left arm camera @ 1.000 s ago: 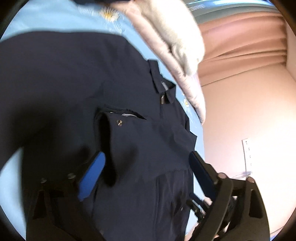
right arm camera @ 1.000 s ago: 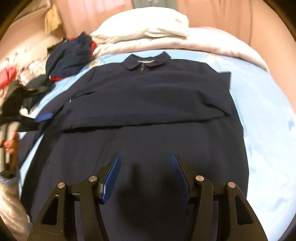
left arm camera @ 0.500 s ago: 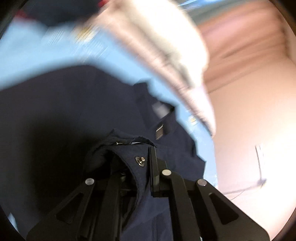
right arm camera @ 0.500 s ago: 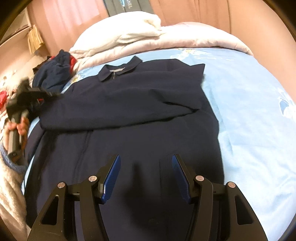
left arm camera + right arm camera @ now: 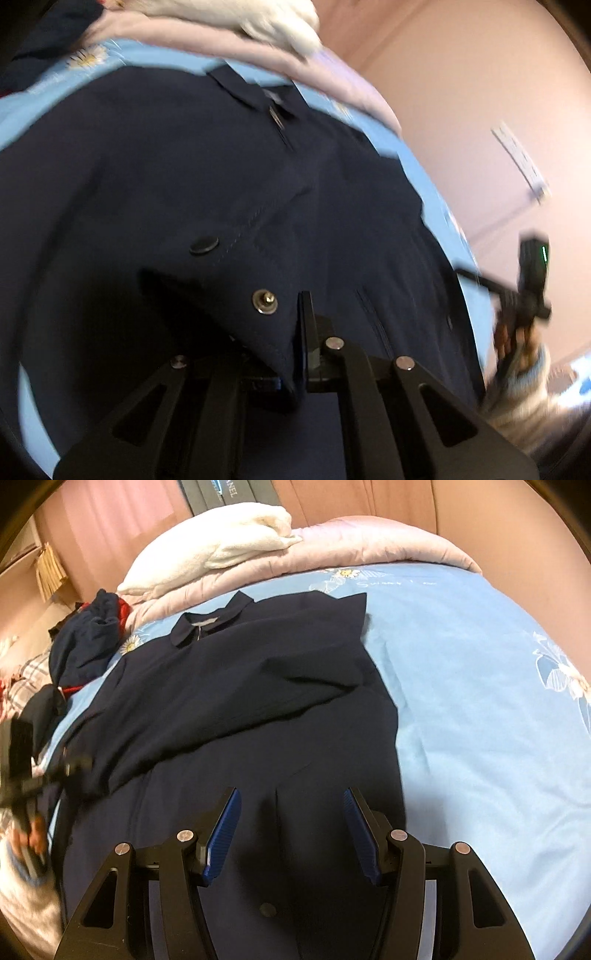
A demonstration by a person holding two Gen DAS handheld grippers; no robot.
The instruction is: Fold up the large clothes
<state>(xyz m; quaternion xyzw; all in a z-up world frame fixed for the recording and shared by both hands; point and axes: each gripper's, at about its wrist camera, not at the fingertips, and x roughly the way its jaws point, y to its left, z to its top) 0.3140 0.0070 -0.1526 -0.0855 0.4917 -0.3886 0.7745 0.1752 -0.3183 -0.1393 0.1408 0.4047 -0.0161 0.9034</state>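
A large navy garment (image 5: 258, 686) with a collar (image 5: 210, 624) lies spread on the light-blue bed sheet (image 5: 480, 709). One sleeve is folded across its chest. My left gripper (image 5: 300, 314) is shut on the cuff (image 5: 258, 317) of the other sleeve, beside a metal snap (image 5: 264, 301), and holds it lifted over the garment's body (image 5: 166, 166). In the right wrist view the left gripper (image 5: 75, 763) shows blurred at the garment's left edge. My right gripper (image 5: 291, 812) hovers open over the garment's lower part, with nothing between its fingers.
A white towel (image 5: 221, 550) lies on a pink quilt (image 5: 369, 542) at the head of the bed. A heap of dark and red clothes (image 5: 88, 638) sits at the far left. Bare sheet stretches to the right of the garment. A pink wall (image 5: 461, 92) borders the bed.
The left gripper closed on the sleeve cuff and carried it up and across over the garment, rolling as it went. The right gripper shifted a little and stayed open.
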